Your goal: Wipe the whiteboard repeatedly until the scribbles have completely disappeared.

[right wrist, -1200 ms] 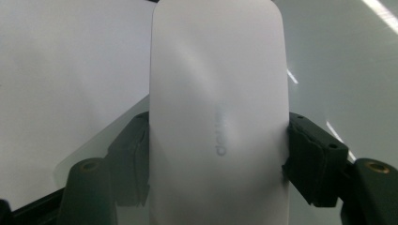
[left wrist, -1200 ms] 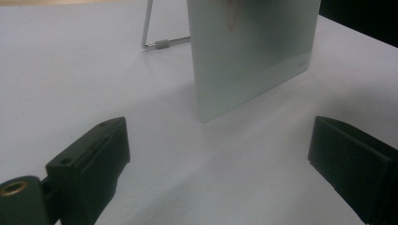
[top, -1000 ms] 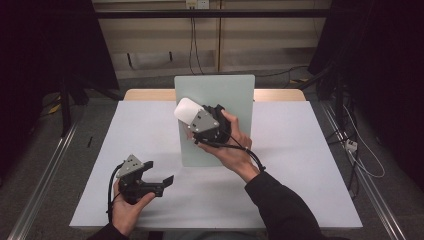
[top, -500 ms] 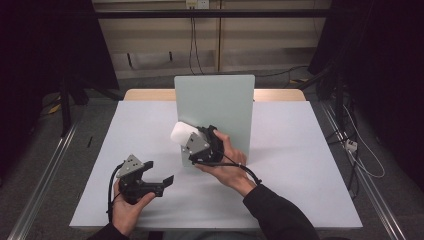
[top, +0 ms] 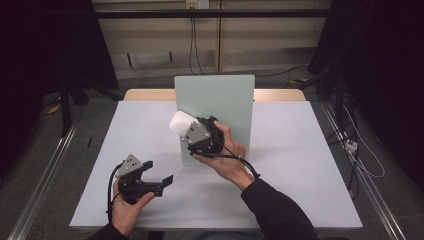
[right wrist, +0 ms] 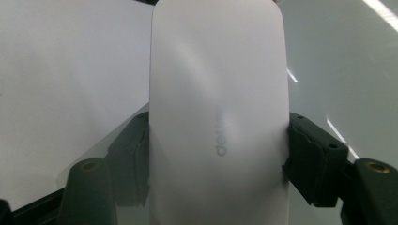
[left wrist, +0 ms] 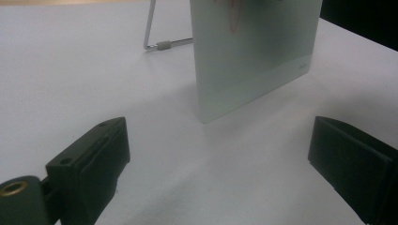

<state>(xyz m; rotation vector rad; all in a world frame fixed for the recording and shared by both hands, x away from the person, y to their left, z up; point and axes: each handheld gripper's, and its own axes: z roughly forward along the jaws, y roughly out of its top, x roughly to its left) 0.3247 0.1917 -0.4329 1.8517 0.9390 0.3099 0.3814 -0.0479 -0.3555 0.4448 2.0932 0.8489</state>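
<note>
A smooth, matte white eraser block with rounded corners (right wrist: 218,117) sits clamped between the jaws of the right gripper (top: 186,127), its black pads pressing on the block's two long sides; faint grey lettering is embossed on its broad face. In the high view the white block (top: 180,122) is held against the upper left part of a pale green, frosted glass-like board (top: 225,100) that stands upright and slightly tilted back on the white matte table (top: 300,165). The board is a flat rectangle with rounded corners, and the left gripper view shows a thin bent metal wire stand (left wrist: 152,33) propping it from behind. The left gripper (top: 159,181) rests low over the table near its front edge, well apart from the board, its black, blocky jaws spread wide with nothing between them.
</note>
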